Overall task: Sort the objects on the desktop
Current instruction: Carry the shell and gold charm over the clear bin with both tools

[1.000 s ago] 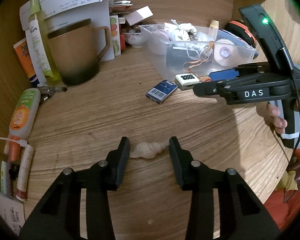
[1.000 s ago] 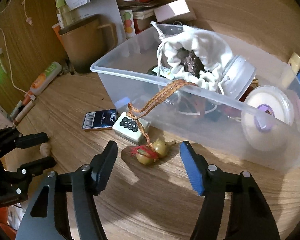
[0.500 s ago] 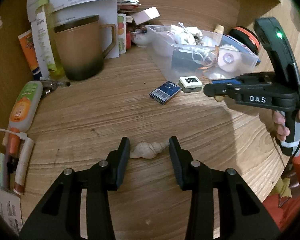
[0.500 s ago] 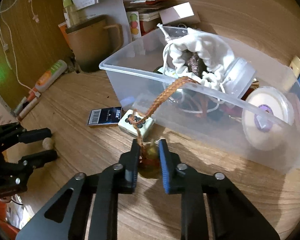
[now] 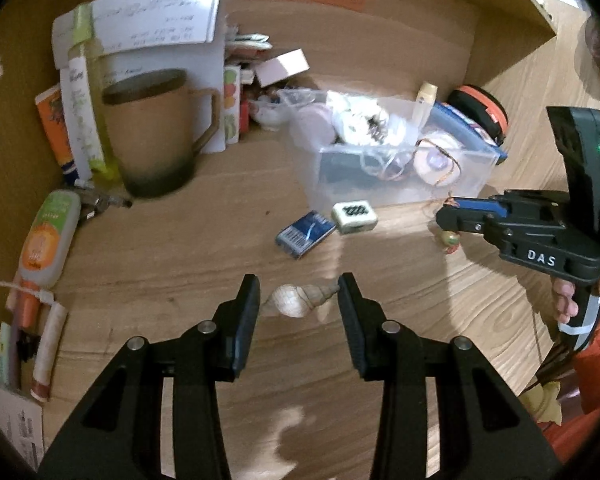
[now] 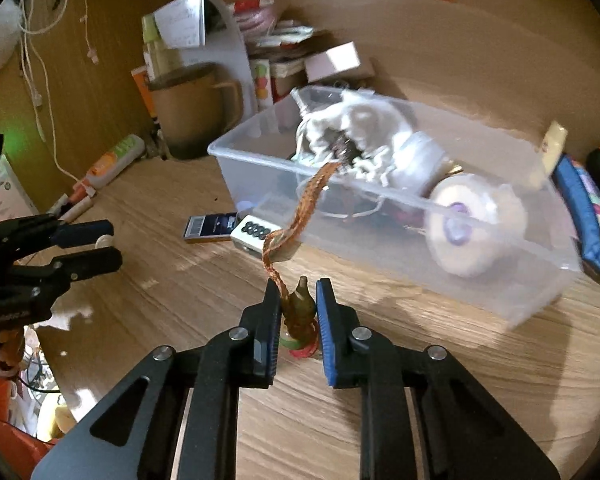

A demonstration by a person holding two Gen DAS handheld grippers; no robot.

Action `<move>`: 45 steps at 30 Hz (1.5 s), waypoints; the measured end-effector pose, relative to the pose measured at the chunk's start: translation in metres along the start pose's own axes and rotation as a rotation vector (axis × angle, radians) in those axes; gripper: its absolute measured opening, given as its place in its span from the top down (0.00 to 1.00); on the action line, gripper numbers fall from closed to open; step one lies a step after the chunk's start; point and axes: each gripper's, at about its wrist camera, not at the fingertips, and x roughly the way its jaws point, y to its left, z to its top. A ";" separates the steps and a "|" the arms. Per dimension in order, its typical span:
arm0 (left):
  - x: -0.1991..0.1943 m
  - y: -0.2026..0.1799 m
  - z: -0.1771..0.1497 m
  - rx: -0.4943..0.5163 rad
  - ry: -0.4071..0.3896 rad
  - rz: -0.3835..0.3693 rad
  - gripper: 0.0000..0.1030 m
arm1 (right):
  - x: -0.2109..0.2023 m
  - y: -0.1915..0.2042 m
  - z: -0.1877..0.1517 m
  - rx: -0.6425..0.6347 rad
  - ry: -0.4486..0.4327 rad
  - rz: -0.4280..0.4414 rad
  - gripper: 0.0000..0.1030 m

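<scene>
Someone's messy home desk nook, pretty clearly

Wood-grain desktop [image 5: 188,240] boxed in by wooden side walls, a big brown mug [image 5: 156,132], handwritten paper notes [image 5: 156,20] propped at the back, tubes of cream [image 5: 46,236] and a charging cable [image 6: 40,56] along the edge. There's also a clear plastic bin [image 6: 400,264] stuffed with odds and ends, plus a seashell [image 5: 296,300] and a mahjong tile [image 5: 354,217] lying around loose.

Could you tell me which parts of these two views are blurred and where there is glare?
Left wrist view: mug and clear bin smeared, shell fairly crisp, pale glare patches on the desk. Right wrist view: clear bin motion-blurred, gourd charm in the right gripper sharper.
</scene>
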 end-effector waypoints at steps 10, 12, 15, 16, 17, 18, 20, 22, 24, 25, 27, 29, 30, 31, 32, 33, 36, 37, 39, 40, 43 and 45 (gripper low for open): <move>-0.002 -0.026 0.030 0.028 -0.055 -0.022 0.61 | -0.041 -0.025 0.008 0.033 -0.101 -0.015 0.85; -0.001 -0.030 0.038 0.027 -0.065 -0.031 0.61 | -0.046 -0.030 0.010 0.038 -0.117 -0.015 0.85; 0.001 -0.035 0.049 0.032 -0.077 -0.030 0.61 | -0.051 -0.037 0.016 0.044 -0.134 -0.018 0.85; 0.002 -0.036 0.052 0.032 -0.080 -0.032 0.61 | -0.052 -0.040 0.018 0.044 -0.140 -0.019 0.85; 0.003 -0.037 0.056 0.031 -0.085 -0.033 0.61 | -0.052 -0.042 0.021 0.045 -0.143 -0.019 0.85; 0.004 -0.038 0.061 0.030 -0.090 -0.037 0.61 | -0.053 -0.045 0.022 0.043 -0.146 -0.018 0.85; 0.005 -0.040 0.069 0.028 -0.098 -0.041 0.61 | -0.053 -0.049 0.026 0.041 -0.154 -0.020 0.85; 0.007 -0.042 0.075 0.029 -0.104 -0.043 0.61 | -0.053 -0.053 0.030 0.043 -0.163 -0.019 0.85; 0.010 -0.044 0.083 0.031 -0.109 -0.047 0.61 | -0.052 -0.056 0.035 0.042 -0.169 -0.017 0.85; 0.012 -0.044 0.086 0.031 -0.109 -0.049 0.61 | -0.051 -0.058 0.037 0.041 -0.170 -0.017 0.85; 0.017 -0.045 0.092 0.033 -0.110 -0.057 0.61 | -0.048 -0.060 0.042 0.037 -0.168 -0.016 0.85; 0.022 -0.046 0.096 0.034 -0.106 -0.059 0.61 | -0.043 -0.062 0.046 0.029 -0.165 -0.014 0.85; 0.026 -0.045 0.098 0.033 -0.102 -0.058 0.61 | -0.042 -0.063 0.047 0.027 -0.163 -0.013 0.85; 0.028 -0.045 0.100 0.034 -0.099 -0.059 0.61 | -0.038 -0.063 0.050 0.026 -0.159 -0.011 0.85; 0.032 -0.044 0.102 0.032 -0.095 -0.062 0.61 | -0.036 -0.064 0.051 0.025 -0.156 -0.008 0.85; 0.035 -0.043 0.103 0.031 -0.091 -0.063 0.61 | -0.034 -0.064 0.052 0.024 -0.153 -0.007 0.85; 0.043 -0.041 0.106 0.030 -0.078 -0.063 0.61 | -0.024 -0.065 0.057 0.018 -0.141 -0.005 0.85; 0.045 -0.040 0.107 0.031 -0.073 -0.066 0.61 | -0.021 -0.065 0.059 0.016 -0.135 -0.004 0.85; 0.052 -0.039 0.107 0.029 -0.061 -0.069 0.61 | -0.013 -0.065 0.063 0.014 -0.122 -0.002 0.85; 0.055 -0.038 0.108 0.028 -0.055 -0.072 0.61 | -0.009 -0.065 0.064 0.010 -0.116 -0.001 0.85; 0.062 -0.036 0.108 0.027 -0.042 -0.084 0.61 | 0.002 -0.065 0.067 0.005 -0.096 0.004 0.85; 0.067 -0.036 0.109 0.030 -0.034 -0.090 0.61 | 0.009 -0.065 0.068 0.006 -0.083 0.012 0.85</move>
